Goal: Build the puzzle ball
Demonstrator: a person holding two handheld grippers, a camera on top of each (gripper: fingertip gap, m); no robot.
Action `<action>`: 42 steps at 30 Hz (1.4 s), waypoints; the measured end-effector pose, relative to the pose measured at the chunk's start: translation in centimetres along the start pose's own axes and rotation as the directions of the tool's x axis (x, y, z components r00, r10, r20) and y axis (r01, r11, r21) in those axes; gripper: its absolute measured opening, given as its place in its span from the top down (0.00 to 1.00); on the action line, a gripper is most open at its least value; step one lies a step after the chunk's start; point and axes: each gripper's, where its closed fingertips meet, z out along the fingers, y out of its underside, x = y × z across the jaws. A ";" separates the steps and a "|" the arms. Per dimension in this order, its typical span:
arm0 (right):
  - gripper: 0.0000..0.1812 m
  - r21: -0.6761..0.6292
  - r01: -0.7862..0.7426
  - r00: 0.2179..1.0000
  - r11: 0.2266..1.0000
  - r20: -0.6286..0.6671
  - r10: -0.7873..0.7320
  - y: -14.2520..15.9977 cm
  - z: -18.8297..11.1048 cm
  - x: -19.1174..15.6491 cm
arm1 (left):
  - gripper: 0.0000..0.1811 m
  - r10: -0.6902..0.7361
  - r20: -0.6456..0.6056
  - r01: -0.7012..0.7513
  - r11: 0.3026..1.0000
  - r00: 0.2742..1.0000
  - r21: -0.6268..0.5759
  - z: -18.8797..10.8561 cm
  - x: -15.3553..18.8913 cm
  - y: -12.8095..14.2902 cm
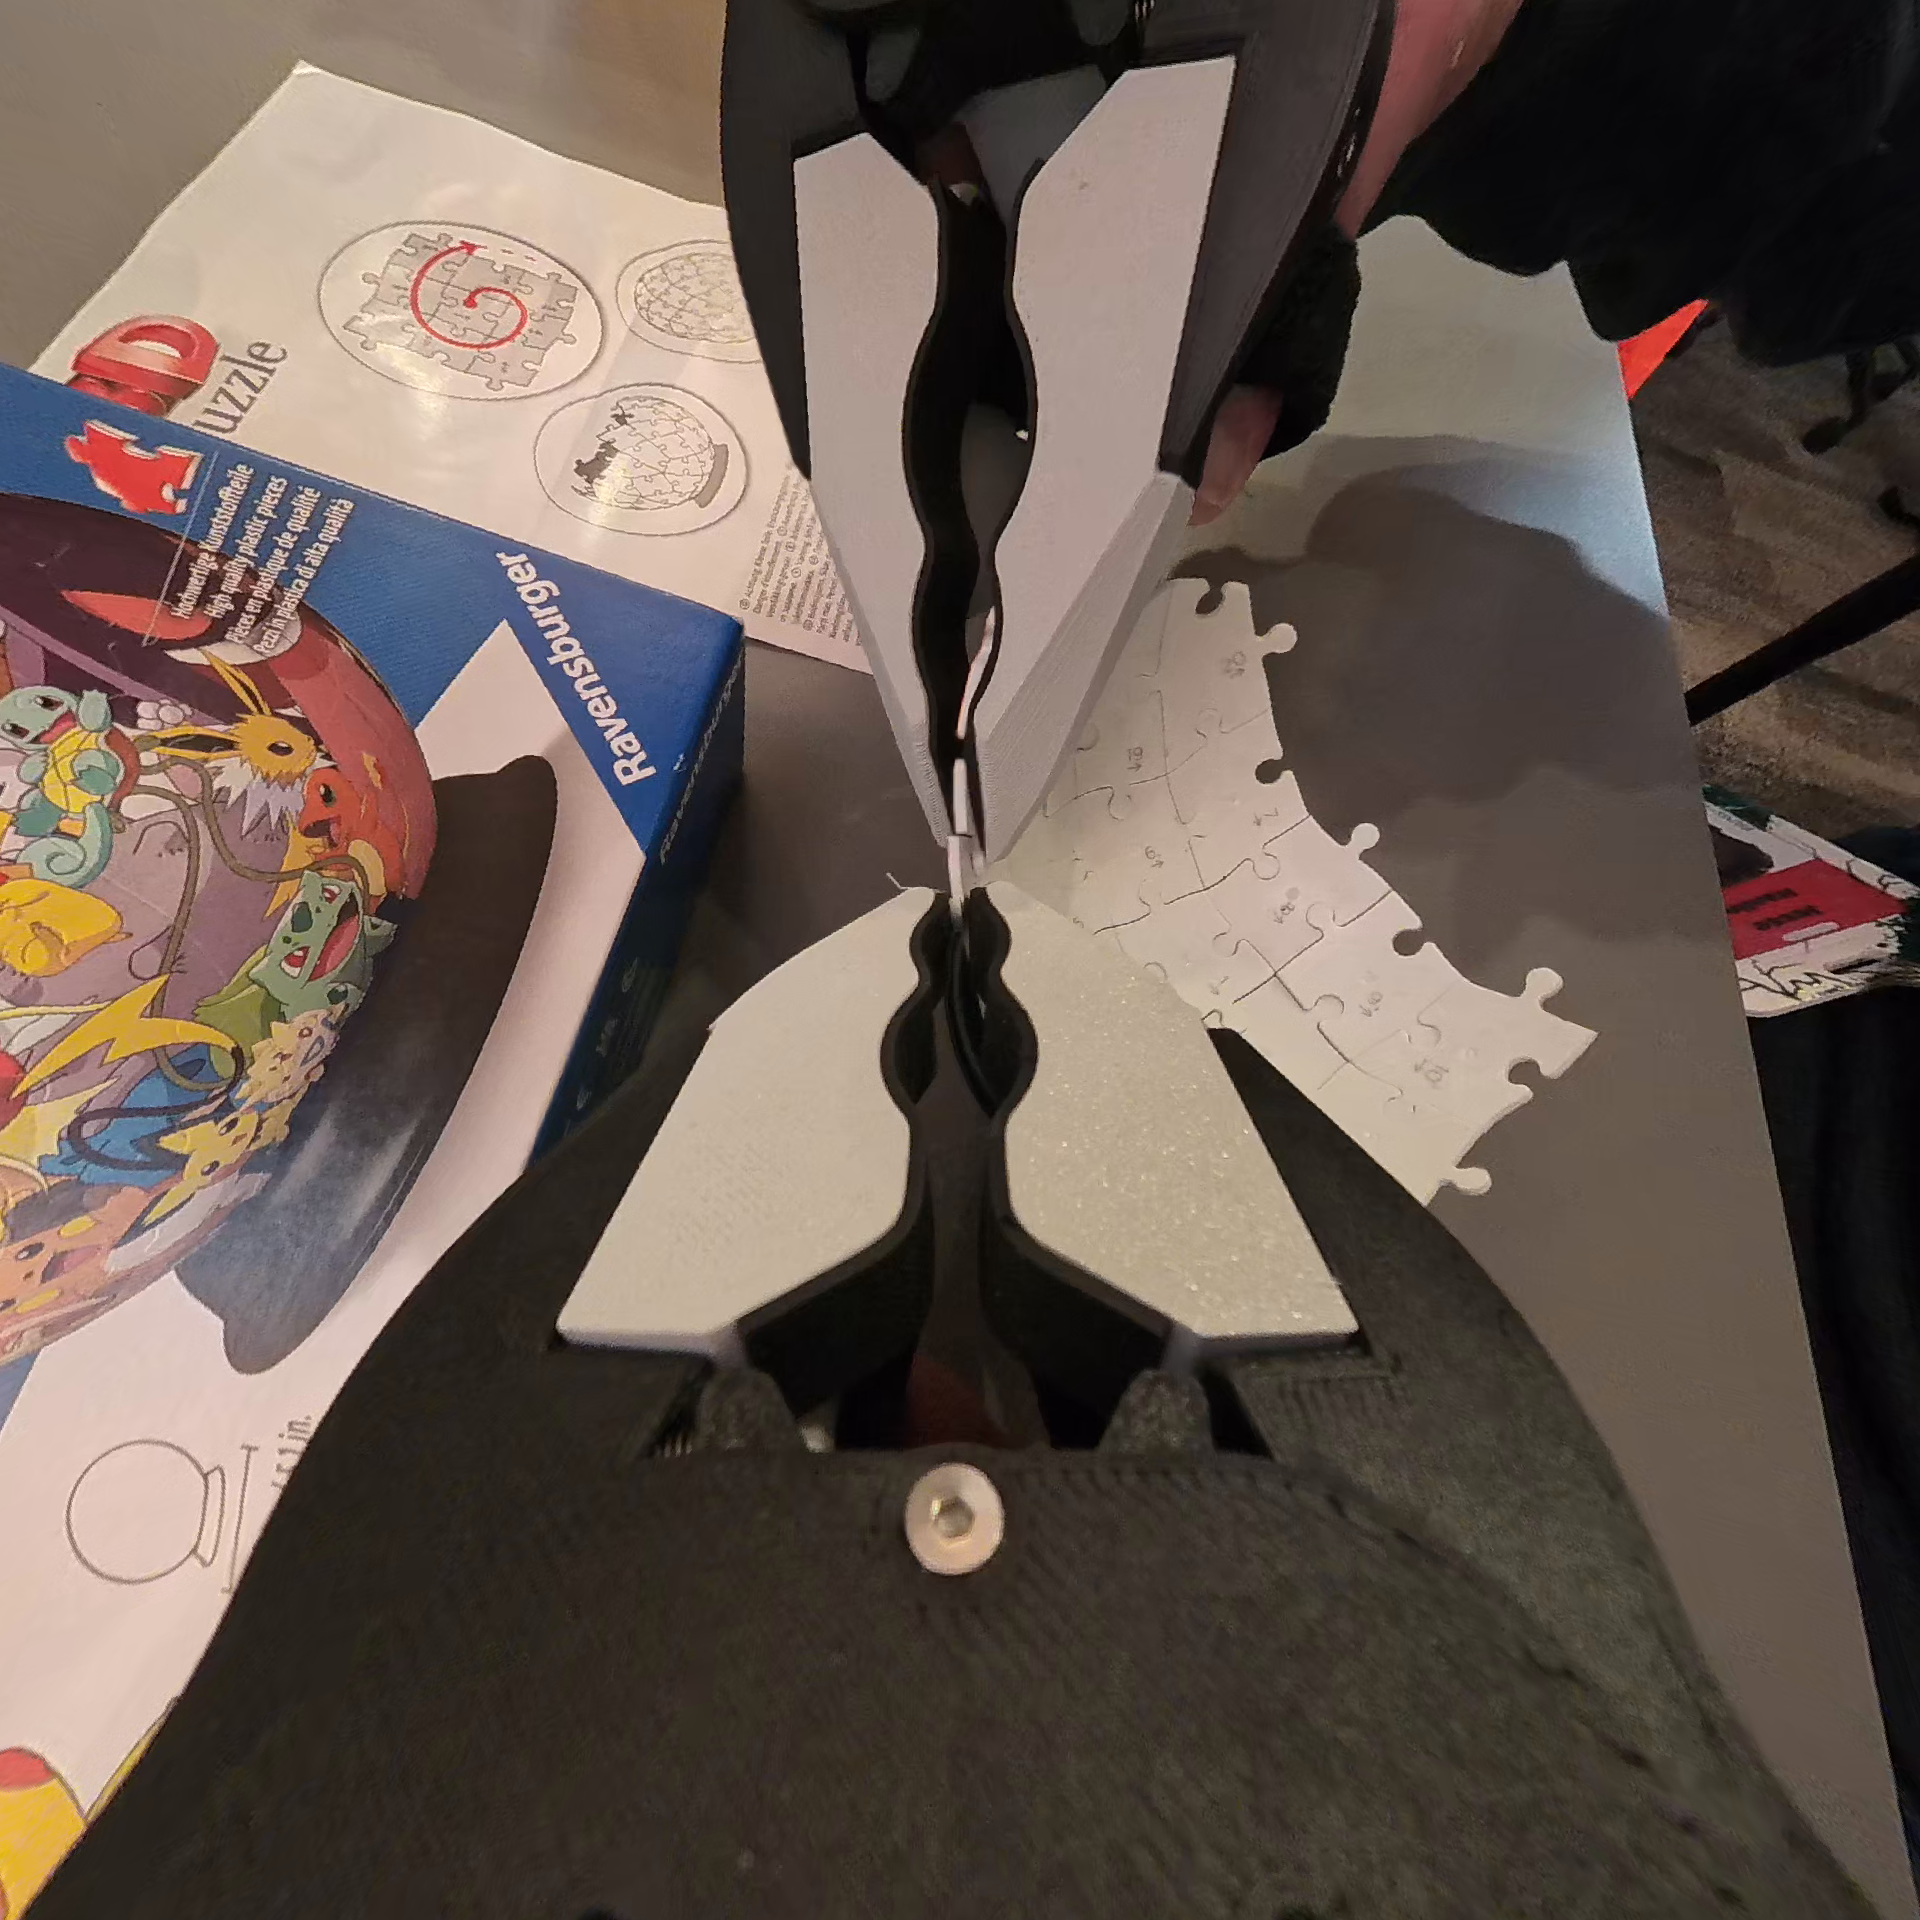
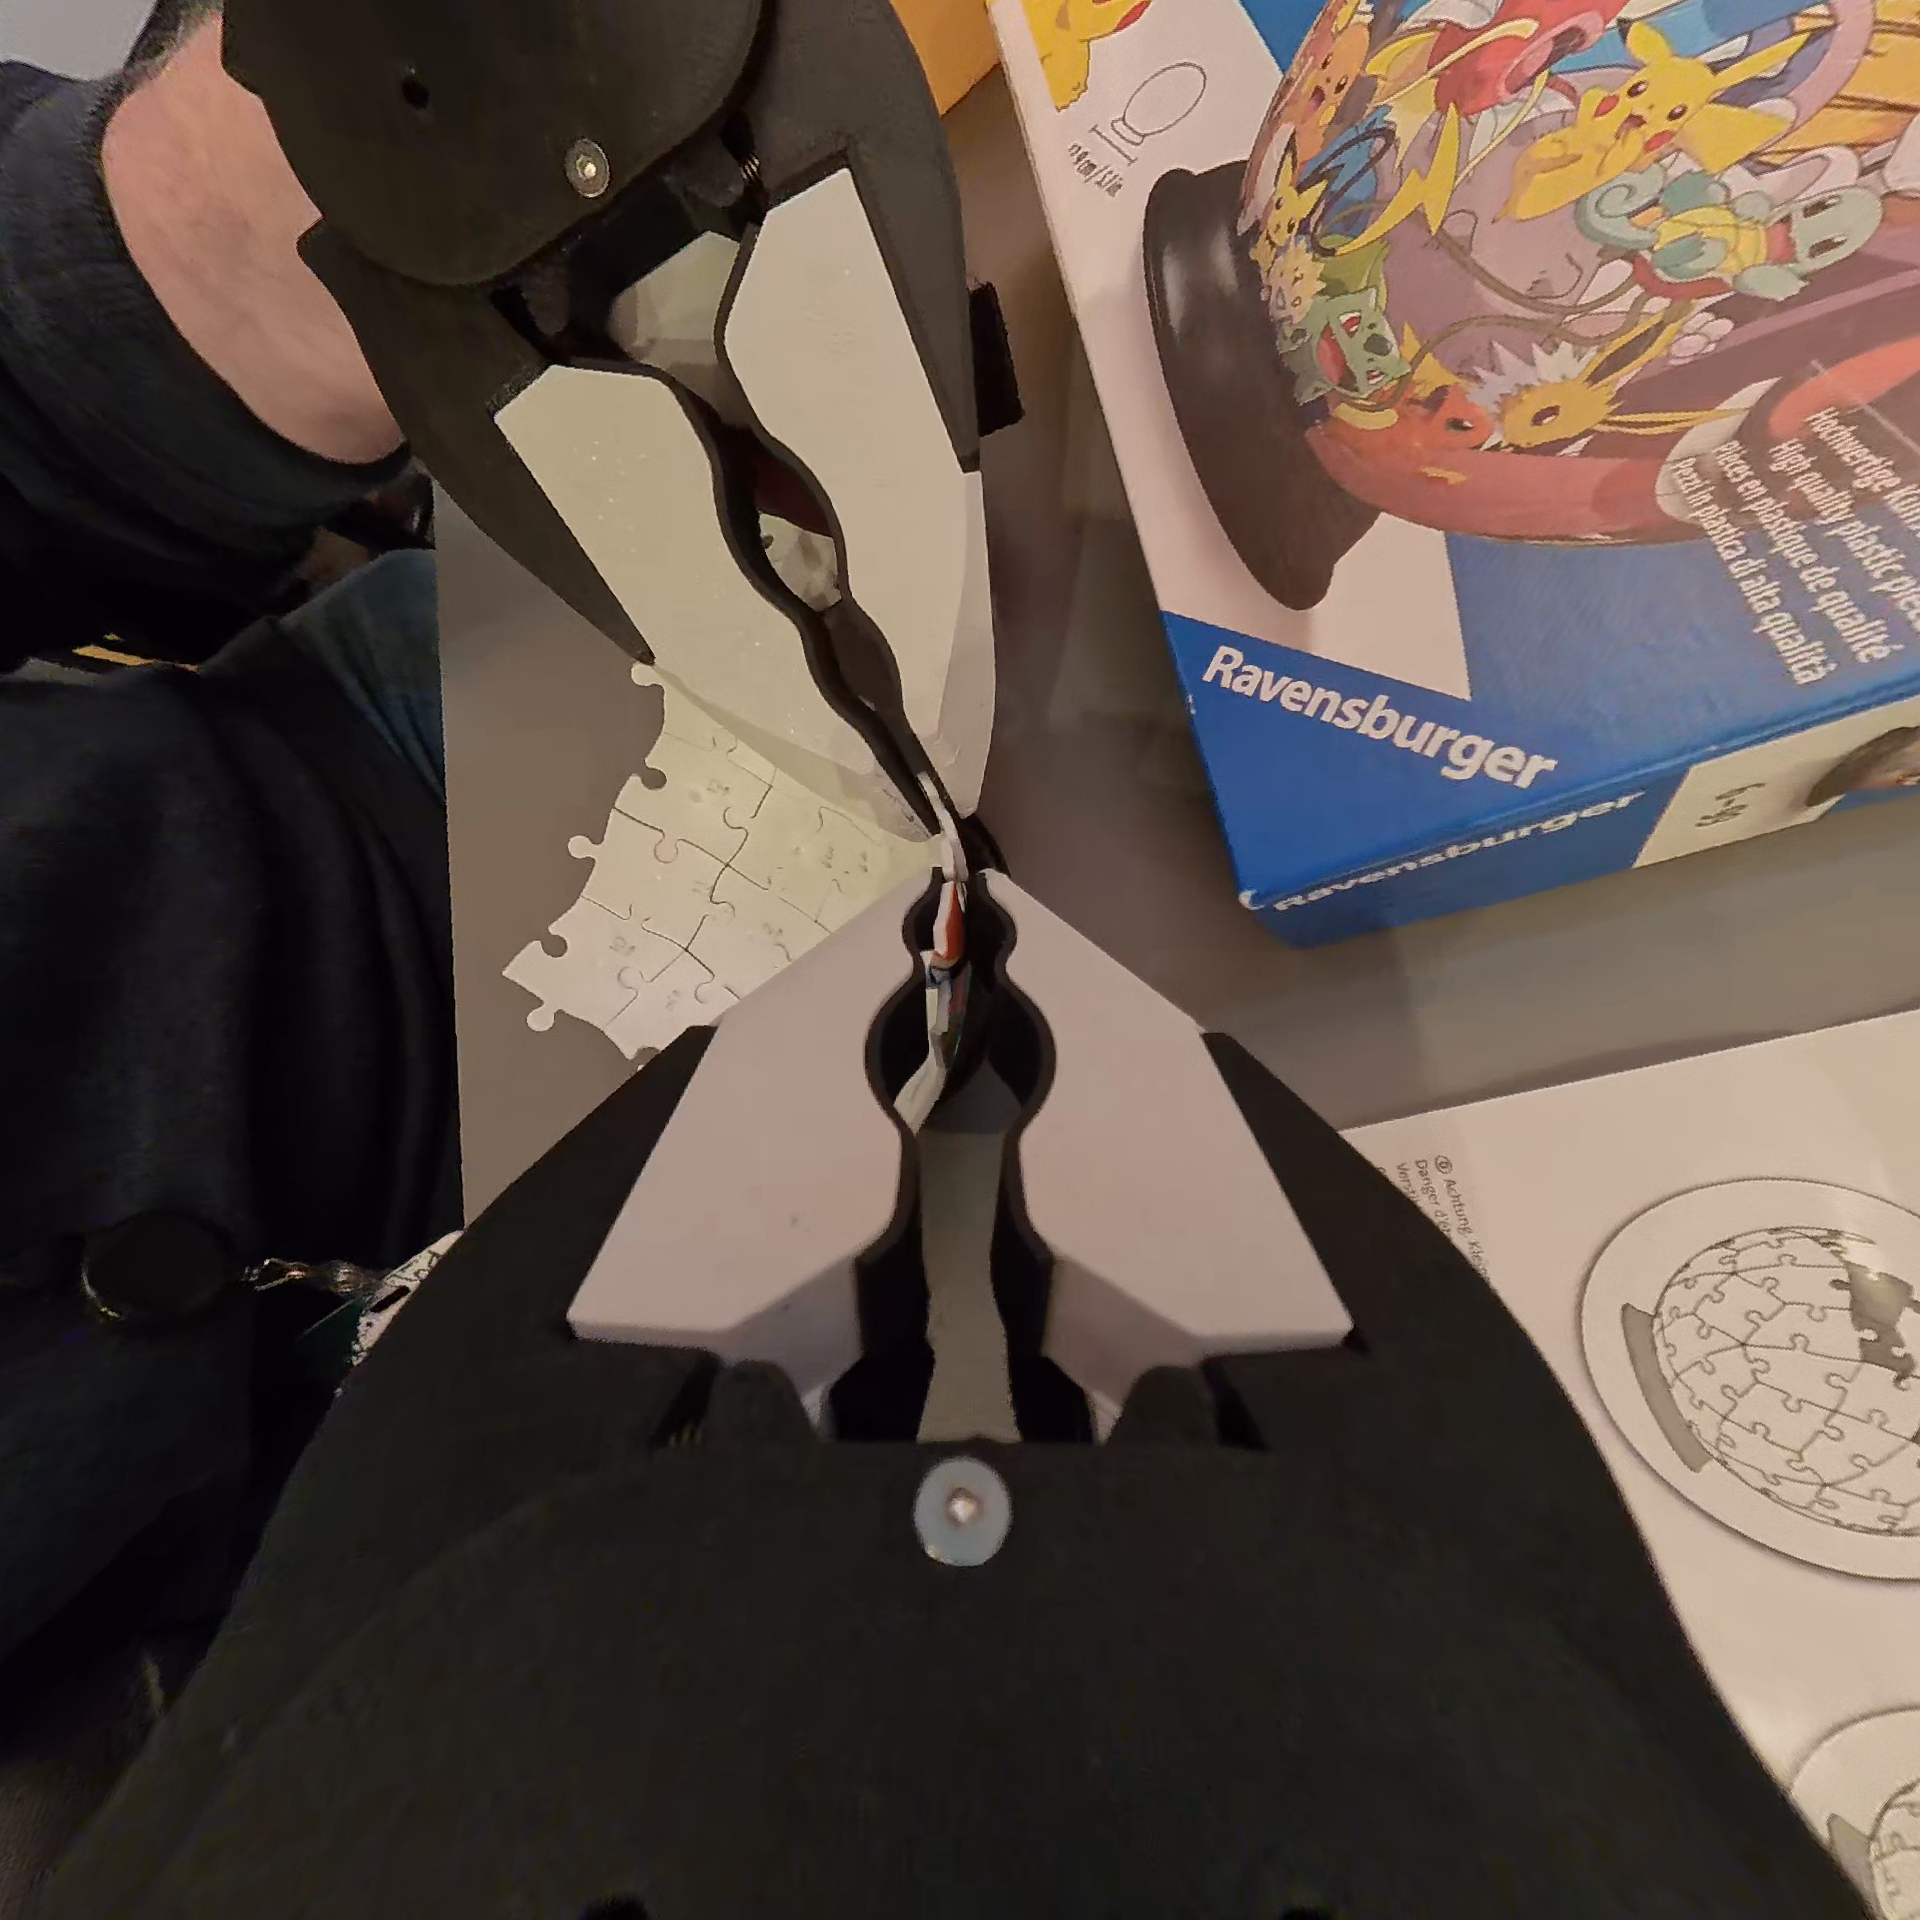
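My left gripper [image 1: 961, 925] sat at the frame's centre, jaws pinched nearly together on a thin puzzle piece [image 1: 966, 966] held edge-on; in the right wrist view my right gripper [image 2: 951, 894] was likewise clamped on a piece [image 2: 940, 977] with a coloured face. The two tips met nose to nose above the grey table [image 1: 1558, 644]. To do this join well, I judged I had to line up tab and socket squarely and press gently, without letting either piece twist in its grip. Just beyond, right of centre, lay the assembled arc of white pieces [image 1: 1320, 935], backs up. Farther left lay the blue box [image 1: 623, 727] and the instruction sheet [image 1: 468, 208]. The joint itself hid between the tips, so I could not tell whether the pieces had locked.
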 end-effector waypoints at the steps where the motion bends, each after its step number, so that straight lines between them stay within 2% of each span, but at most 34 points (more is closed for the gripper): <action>1: 0.99 0.003 -0.002 1.000 1.000 -0.002 0.002 0.0 0.0 0.0 | 0.98 0.000 0.001 0.000 1.000 1.000 0.001 0.0 0.0 0.0; 12: 0.99 0.005 0.004 0.998 1.000 -0.056 -0.004 0.0 -0.2 0.0 | 0.98 -0.017 0.002 0.017 1.000 1.000 0.015 0.0 -0.1 -0.1; 19: 0.99 -0.063 0.059 0.991 0.996 -0.115 -0.066 0.2 -0.2 0.2 | 0.98 -0.013 0.004 0.013 1.000 1.000 0.006 0.2 -0.1 -0.1; 28: 0.98 -0.106 0.065 0.992 0.992 -0.098 -0.075 0.5 -0.1 0.3 | 0.98 -0.007 0.002 0.007 1.000 1.000 0.006 0.2 0.0 -0.2; 35: 0.99 -0.031 -0.009 0.999 0.999 -0.051 0.007 0.2 -0.4 0.2 | 0.98 -0.008 0.000 0.008 0.999 1.000 0.035 0.0 -0.1 -0.5; 42: 0.99 -0.026 -0.049 0.999 0.998 -0.011 0.049 0.3 -0.5 0.2 | 0.98 -0.007 -0.009 0.008 0.999 1.000 0.046 0.1 0.0 -0.6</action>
